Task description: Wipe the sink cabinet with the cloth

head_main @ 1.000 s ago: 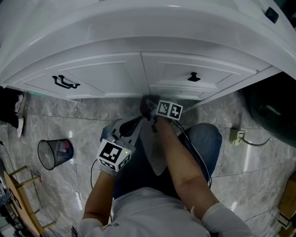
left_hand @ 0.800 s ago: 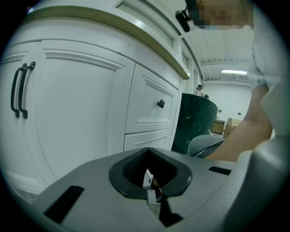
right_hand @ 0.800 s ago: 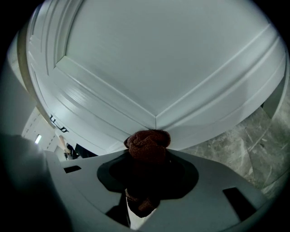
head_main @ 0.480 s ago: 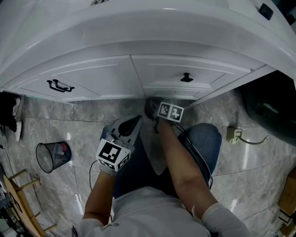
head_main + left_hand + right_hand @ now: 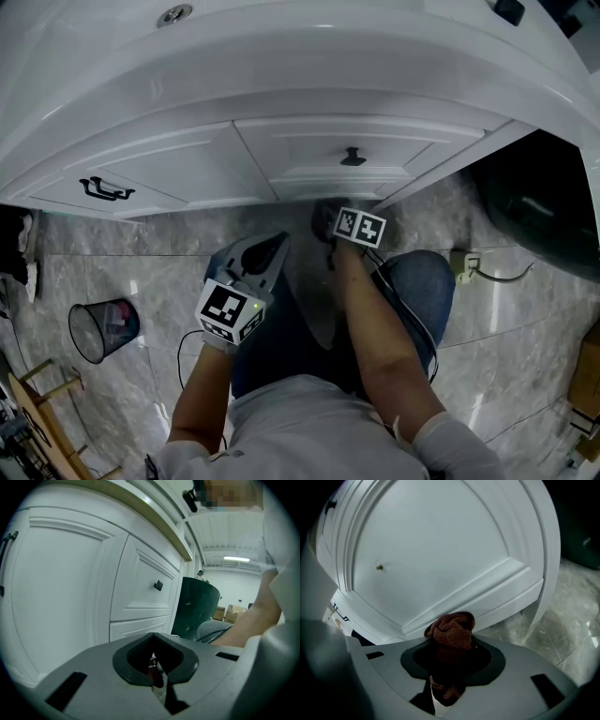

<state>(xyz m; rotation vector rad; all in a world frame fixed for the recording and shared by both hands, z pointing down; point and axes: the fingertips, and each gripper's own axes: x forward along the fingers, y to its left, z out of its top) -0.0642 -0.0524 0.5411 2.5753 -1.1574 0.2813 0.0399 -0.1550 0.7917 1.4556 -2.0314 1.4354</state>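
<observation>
The white sink cabinet (image 5: 281, 150) has two doors under a curved counter. My right gripper (image 5: 325, 222) is shut on a crumpled brown cloth (image 5: 452, 629), which is held at the bottom rail of the right door (image 5: 440, 550), below its black knob (image 5: 353, 157). The right gripper view shows a small dark speck (image 5: 379, 567) on that door panel. My left gripper (image 5: 272, 247) hangs lower left of the right one, shut and holding nothing. It points at the cabinet front (image 5: 70, 588) without touching it.
A mesh waste bin (image 5: 105, 328) stands on the marble floor at the left. A dark rounded tub (image 5: 539, 206) sits right of the cabinet, with a plug and cable (image 5: 461, 264) on the floor beside it. The left door has a black bar handle (image 5: 101, 189).
My right gripper has carried the cloth to the right along the bottom of the right door, from near the door seam to under the knob. The left gripper has hardly moved.
</observation>
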